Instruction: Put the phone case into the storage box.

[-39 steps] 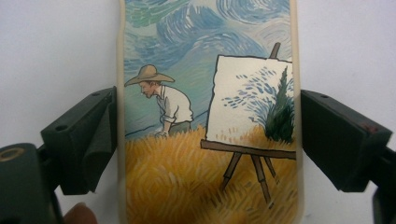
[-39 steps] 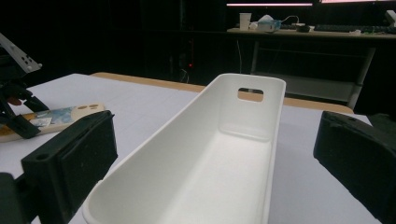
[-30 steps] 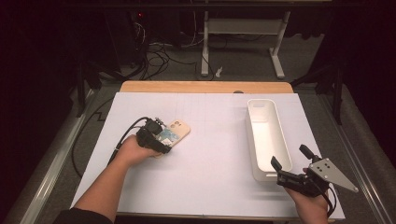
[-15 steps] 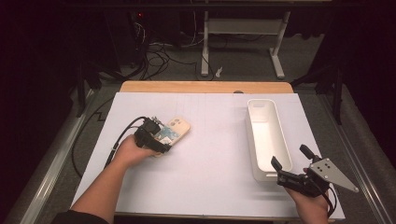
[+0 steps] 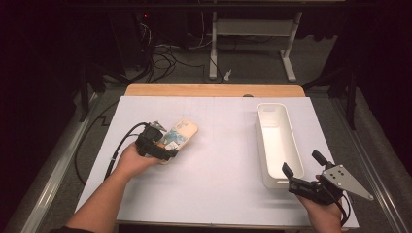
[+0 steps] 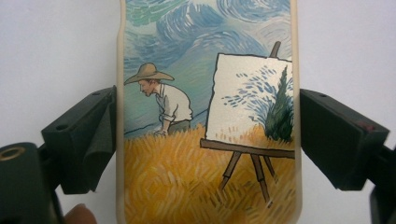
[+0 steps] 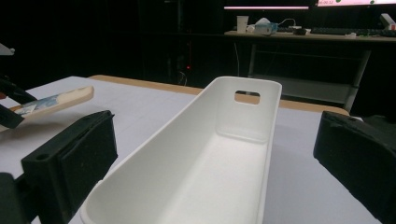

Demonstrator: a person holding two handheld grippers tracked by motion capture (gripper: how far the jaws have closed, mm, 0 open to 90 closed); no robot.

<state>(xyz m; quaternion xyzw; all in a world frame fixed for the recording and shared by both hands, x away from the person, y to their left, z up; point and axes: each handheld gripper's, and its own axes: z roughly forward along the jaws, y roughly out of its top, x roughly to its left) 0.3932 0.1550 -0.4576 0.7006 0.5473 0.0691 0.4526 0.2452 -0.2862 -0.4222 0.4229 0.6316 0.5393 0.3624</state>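
A phone case (image 5: 180, 133) printed with a painting of a man in a straw hat at an easel is held at the table's left. My left gripper (image 5: 167, 144) is shut on it, and the left gripper view shows both pads pressed against the long edges of the case (image 6: 205, 116). In the right gripper view the case (image 7: 56, 101) tilts up off the white table. A long white bin (image 5: 261, 138) stands at the right. My right gripper (image 5: 301, 163) is open at the bin's near end, its jaws straddling the bin (image 7: 196, 107) without touching it.
The white table sheet (image 5: 218, 160) ends at a wooden strip (image 5: 214, 90) along the far edge. Beyond it are a dark floor, cables and a metal desk frame (image 5: 252, 29). A black cable (image 5: 119, 145) trails from the left gripper.
The left gripper and the phone case have shifted slightly to the left. The right gripper and the bin have not moved.
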